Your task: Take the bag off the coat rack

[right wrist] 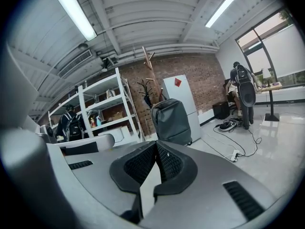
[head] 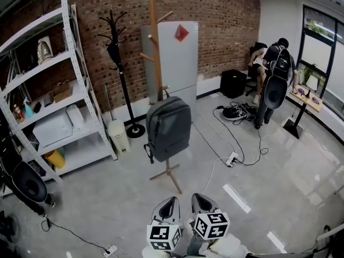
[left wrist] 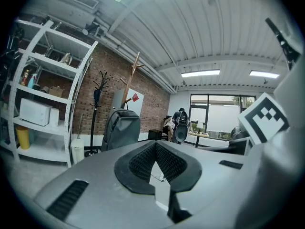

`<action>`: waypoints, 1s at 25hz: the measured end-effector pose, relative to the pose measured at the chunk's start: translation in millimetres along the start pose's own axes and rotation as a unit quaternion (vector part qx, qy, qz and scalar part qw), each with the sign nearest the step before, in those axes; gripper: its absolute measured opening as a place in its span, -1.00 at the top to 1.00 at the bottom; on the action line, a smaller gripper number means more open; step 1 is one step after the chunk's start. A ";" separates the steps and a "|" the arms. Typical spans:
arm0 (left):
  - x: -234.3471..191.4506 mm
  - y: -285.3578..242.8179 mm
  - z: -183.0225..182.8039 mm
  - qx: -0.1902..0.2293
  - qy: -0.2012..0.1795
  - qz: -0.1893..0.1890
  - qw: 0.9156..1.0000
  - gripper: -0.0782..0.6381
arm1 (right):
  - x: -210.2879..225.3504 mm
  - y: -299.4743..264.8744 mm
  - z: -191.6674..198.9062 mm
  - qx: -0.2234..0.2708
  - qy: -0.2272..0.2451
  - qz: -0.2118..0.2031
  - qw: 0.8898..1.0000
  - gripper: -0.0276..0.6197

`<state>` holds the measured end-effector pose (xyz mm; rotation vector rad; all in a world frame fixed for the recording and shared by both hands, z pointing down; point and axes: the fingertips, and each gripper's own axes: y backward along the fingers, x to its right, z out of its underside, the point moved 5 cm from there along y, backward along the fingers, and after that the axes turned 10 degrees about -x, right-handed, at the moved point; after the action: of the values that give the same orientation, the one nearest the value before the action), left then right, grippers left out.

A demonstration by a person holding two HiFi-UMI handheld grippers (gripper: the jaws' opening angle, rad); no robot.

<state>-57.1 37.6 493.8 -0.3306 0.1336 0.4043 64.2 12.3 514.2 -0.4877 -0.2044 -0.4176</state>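
Observation:
A dark grey backpack (head: 168, 128) hangs by its top loop on a wooden coat rack (head: 155, 47) in the middle of the room. The rack's cross foot rests on the grey floor. Both grippers are low at the head view's bottom edge, well short of the bag and apart from it. My left gripper (head: 167, 204) is shut with nothing in it, and my right gripper (head: 201, 202) is shut and empty too. In the left gripper view the backpack (left wrist: 122, 128) stands ahead of the closed jaw tips (left wrist: 155, 145). The right gripper view has the backpack (right wrist: 171, 121) beyond its closed tips (right wrist: 156, 145).
A white metal shelf unit (head: 80, 85) lines the left wall. A black coat stand (head: 122, 74), a white bin (head: 117, 135) and a tall white cabinet (head: 180, 63) stand behind the rack. A power strip (head: 232, 158) and cables lie at right. A person (head: 271, 85) stands back right.

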 end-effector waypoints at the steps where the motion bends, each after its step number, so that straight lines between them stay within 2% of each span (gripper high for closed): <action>1: -1.6 -2.3 0.3 0.000 0.000 -0.001 1.000 0.78 | 0.9 -2.6 -0.9 0.001 0.000 -0.001 1.000 0.88; 9: -13.0 -30.0 -0.4 -0.001 -0.001 -0.011 1.000 0.78 | 16.5 -30.2 -16.3 0.014 0.000 -0.008 1.000 0.88; 14: -22.0 -51.3 -8.3 -0.003 0.001 -0.019 1.000 0.78 | 26.1 -50.5 -26.4 0.005 0.000 -0.012 1.000 0.88; 25: -46.8 -110.1 -38.5 -0.005 0.004 -0.031 1.000 0.78 | 45.9 -108.2 -68.3 -0.001 0.006 -0.028 1.000 0.88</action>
<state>-57.4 -88.0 498.4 -0.3459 0.1290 0.3432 64.5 -123.6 512.7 -0.4827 -0.2058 -0.4753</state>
